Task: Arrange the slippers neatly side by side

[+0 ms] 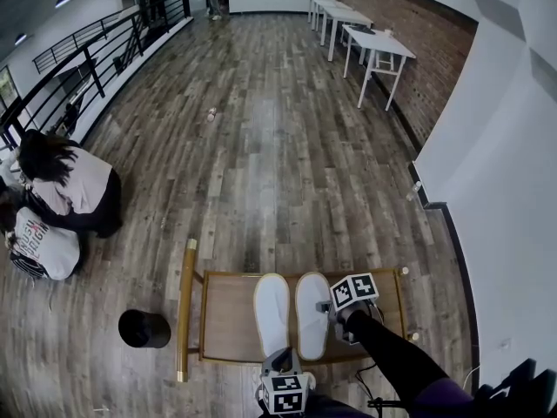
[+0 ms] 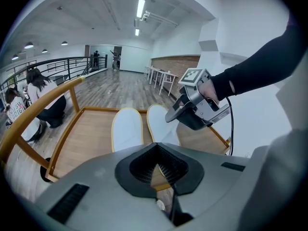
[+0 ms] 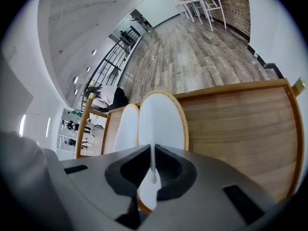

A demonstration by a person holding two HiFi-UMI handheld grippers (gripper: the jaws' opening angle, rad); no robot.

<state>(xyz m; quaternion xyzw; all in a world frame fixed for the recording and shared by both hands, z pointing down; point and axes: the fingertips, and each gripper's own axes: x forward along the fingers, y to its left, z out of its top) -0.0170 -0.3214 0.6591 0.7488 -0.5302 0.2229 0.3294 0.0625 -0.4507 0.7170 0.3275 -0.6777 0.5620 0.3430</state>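
Two white slippers with tan rims lie side by side, soles up, on a wooden tray table [image 1: 228,313]. The left slipper [image 1: 271,310] [image 2: 127,129] [image 3: 126,131] touches the right slipper [image 1: 312,313] [image 2: 158,123] [image 3: 161,120] along their inner edges. My right gripper [image 1: 328,308] [image 3: 153,163] comes in from the right and is shut on a thin white edge of the right slipper. It also shows in the left gripper view, held in a black-sleeved hand [image 2: 192,110]. My left gripper [image 1: 284,361] [image 2: 159,170] hovers at the table's near edge by the heels, shut with nothing between its jaws.
A black bin [image 1: 144,327] stands on the floor left of the table. Two people [image 1: 70,194] crouch by the railing [image 1: 78,59] at far left. White tables [image 1: 370,40] line the brick wall at the back right. A white wall [image 1: 496,172] runs close on the right.
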